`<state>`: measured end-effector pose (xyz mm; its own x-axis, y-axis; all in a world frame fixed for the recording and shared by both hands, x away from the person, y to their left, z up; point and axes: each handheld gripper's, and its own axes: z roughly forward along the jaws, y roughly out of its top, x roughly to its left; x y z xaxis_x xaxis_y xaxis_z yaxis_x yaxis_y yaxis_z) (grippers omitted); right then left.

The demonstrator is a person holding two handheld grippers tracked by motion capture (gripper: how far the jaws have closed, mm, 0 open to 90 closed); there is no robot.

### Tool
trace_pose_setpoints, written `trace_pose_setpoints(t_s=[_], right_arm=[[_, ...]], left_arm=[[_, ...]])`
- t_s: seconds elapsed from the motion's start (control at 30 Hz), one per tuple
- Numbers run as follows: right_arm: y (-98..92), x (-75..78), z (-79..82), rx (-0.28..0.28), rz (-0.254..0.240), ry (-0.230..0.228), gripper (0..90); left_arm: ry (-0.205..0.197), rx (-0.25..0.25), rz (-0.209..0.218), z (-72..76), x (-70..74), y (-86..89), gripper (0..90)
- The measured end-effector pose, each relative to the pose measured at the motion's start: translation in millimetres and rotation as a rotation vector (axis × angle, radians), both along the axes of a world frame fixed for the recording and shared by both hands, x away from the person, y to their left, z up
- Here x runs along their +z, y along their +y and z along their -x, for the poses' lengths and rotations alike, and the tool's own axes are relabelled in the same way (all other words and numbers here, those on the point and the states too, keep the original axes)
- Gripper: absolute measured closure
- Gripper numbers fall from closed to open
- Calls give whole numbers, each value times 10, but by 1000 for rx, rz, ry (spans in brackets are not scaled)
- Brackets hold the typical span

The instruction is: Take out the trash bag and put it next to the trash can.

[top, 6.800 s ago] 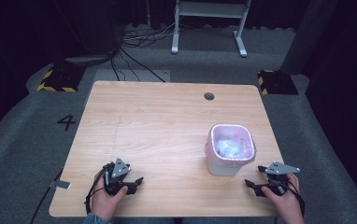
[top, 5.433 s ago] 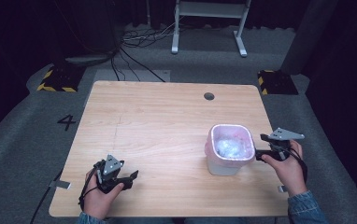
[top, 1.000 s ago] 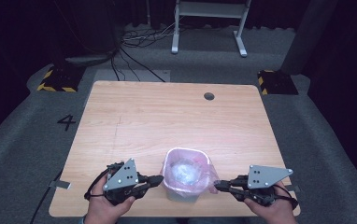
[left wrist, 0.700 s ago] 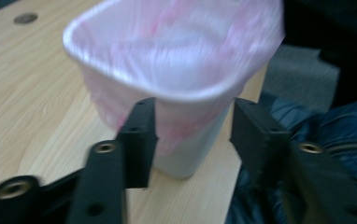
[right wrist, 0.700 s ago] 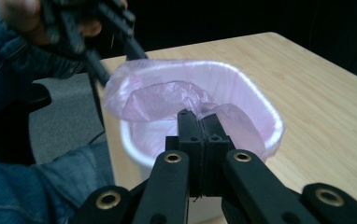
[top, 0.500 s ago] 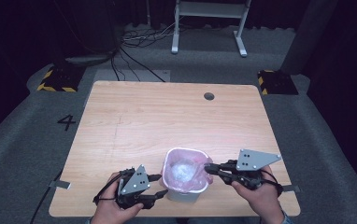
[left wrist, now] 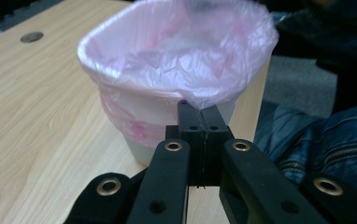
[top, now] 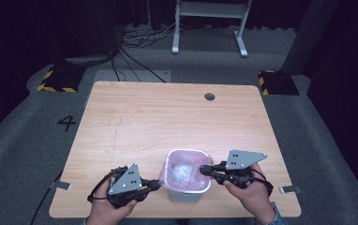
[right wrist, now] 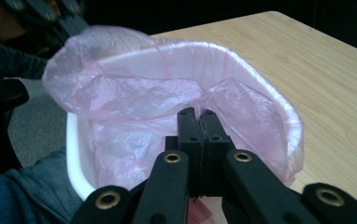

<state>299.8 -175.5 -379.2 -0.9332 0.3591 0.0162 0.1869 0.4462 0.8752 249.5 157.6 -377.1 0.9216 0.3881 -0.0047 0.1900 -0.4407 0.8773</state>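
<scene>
Down at the near edge of the tabletop, the left gripper [top: 155, 183] has its two black jaws pressed together, and in the left gripper view [left wrist: 199, 112] their tips meet right at the loose hem of the pink bag [left wrist: 181, 60] where it drapes over the outside of the bin; whether a fold of film is actually caught between them cannot be told. The right gripper [top: 205, 169] reaches in from the other side, its jaws likewise brought tight together, and in the right gripper view [right wrist: 198, 115] the tips sit at a bunched pleat of the pink bag [right wrist: 134, 100] just inside the rim, with film gathered around them. Each tool carries a grey three-cornered plate on top, and a hand wraps each from below: the left hand [top: 107, 210] by the near-left part of the tabletop, the right hand [top: 249, 197] toward the near-right corner.

Between the two tools stands the white bin [top: 186, 194], upright, close to the near edge and a little right of its middle. Its pink liner is folded over the rim all the way round, and something pale and crumpled lies inside.

Farther out, the wooden table [top: 167, 117] is bare wood, with a small round dark hole [top: 209, 96] near the far edge, toward the far-right corner.
</scene>
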Motion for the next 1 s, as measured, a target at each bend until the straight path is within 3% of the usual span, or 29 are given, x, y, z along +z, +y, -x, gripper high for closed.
trace_pose_setpoints(t_s=[0.1,0.17,0.2,0.3,0.37,0.43,0.6,0.77,0.83,1.0], right_arm=[[15,-11,0,7,3,-1,897],[32,-16,-4,15,9,-6,897],[41,-21,-6,19,9,-9,897],[49,-23,1,16,13,-22,897],[26,-14,10,13,3,-33,899],[-40,17,24,9,-19,-48,900],[-239,68,-9,-39,-46,-46,900],[-251,27,-32,-44,-57,-27,898],[-265,45,-16,-56,-45,-29,826],[-431,131,93,-100,-96,-34,664]], left_arm=[[-6,4,52,-32,69,37,897],[-19,33,54,-78,116,30,897],[-35,95,23,-141,138,-13,897],[-55,171,-48,-231,107,-62,897],[-44,215,-104,-316,36,-80,897],[-16,233,-117,-363,-38,-63,898],[27,236,-128,-402,-137,-54,898],[57,220,-134,-422,-201,-97,897],[61,218,-132,-400,-215,-86,898],[83,205,-94,-353,-250,-1,897]])
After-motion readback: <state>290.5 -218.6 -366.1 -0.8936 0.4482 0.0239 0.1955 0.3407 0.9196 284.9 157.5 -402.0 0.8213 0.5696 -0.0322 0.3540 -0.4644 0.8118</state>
